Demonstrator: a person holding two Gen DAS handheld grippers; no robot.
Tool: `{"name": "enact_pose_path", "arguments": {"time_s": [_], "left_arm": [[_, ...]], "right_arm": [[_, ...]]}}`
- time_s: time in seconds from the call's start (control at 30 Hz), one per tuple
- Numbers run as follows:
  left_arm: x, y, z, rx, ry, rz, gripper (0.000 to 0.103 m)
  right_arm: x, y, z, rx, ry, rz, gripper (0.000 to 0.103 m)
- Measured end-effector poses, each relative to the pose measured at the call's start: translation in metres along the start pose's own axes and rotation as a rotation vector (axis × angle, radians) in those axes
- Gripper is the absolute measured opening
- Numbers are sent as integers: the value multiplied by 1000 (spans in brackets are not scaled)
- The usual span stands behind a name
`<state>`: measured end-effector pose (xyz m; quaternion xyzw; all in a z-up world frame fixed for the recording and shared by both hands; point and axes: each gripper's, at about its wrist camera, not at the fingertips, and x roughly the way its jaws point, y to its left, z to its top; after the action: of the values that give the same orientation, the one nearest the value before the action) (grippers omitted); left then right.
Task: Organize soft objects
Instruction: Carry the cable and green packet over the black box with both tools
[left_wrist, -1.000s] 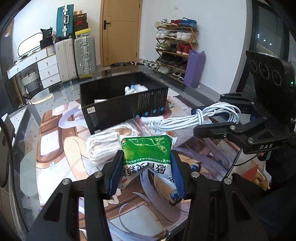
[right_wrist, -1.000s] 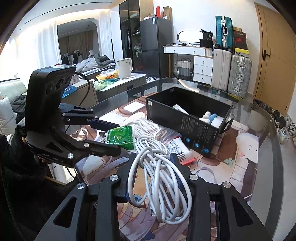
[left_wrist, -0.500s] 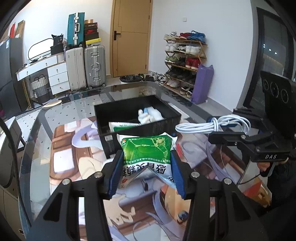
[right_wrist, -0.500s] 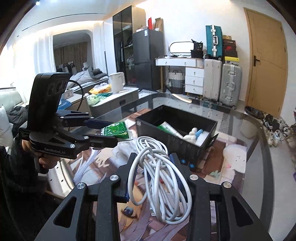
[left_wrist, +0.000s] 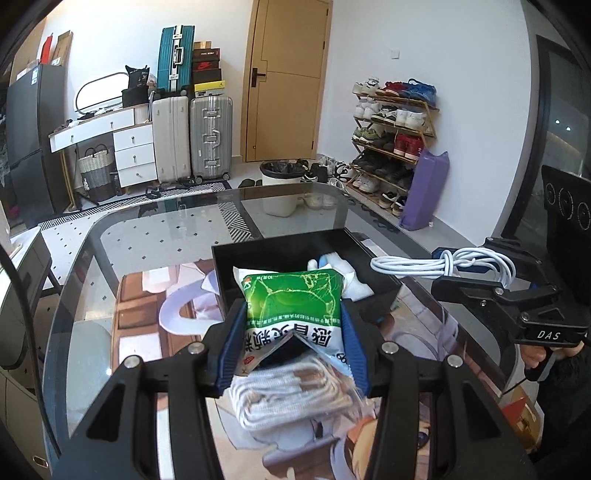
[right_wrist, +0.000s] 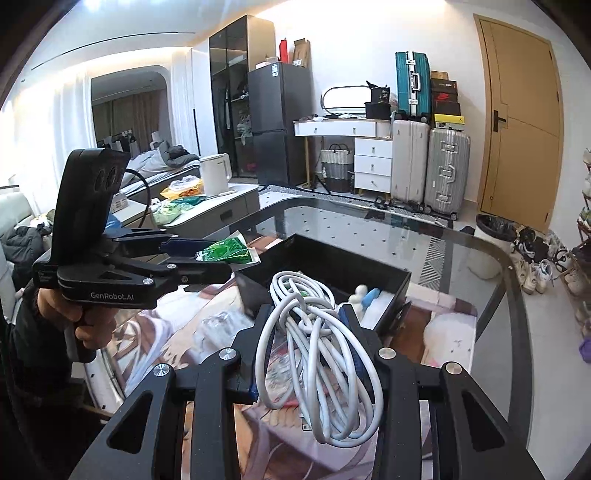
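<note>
My left gripper (left_wrist: 291, 332) is shut on a green and white sachet (left_wrist: 291, 302) and holds it in the air just short of the black box (left_wrist: 258, 254). The sachet also shows in the right wrist view (right_wrist: 225, 253). My right gripper (right_wrist: 306, 321) is shut on a coil of white cable (right_wrist: 317, 354), lifted above the table near the box (right_wrist: 321, 266); the coil also shows in the left wrist view (left_wrist: 443, 264). The box holds white and blue soft items (right_wrist: 365, 295). A clear bag of white cable (left_wrist: 295, 395) lies on the table below the sachet.
The glass table (left_wrist: 155, 221) carries a printed mat (left_wrist: 140, 332). A second clear bag (right_wrist: 218, 325) lies left of the box. Suitcases (left_wrist: 210, 136), drawers, a shoe rack (left_wrist: 391, 147) and a bin (left_wrist: 280, 184) stand beyond the table's far edge.
Both grippers have risen and moved toward the black box with their loads. The sachet has come off the pile and now hangs in front of the box's near wall.
</note>
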<state>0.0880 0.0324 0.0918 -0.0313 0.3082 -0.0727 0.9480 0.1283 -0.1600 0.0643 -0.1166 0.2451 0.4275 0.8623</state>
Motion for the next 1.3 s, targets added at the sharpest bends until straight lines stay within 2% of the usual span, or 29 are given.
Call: {"name": "enact_pose_path", "arguments": {"time_s": [0.33, 0.77, 1.3], "left_arm": [[27, 7, 18, 4, 4, 18, 49], [56, 11, 24, 17, 47, 45, 49], [76, 16, 20, 18, 84, 49, 49]], "right_arm": [[28, -14, 16, 18, 51, -33, 36], [69, -33, 32, 4, 112, -53, 36], [112, -33, 35, -30, 161, -86, 36]]}}
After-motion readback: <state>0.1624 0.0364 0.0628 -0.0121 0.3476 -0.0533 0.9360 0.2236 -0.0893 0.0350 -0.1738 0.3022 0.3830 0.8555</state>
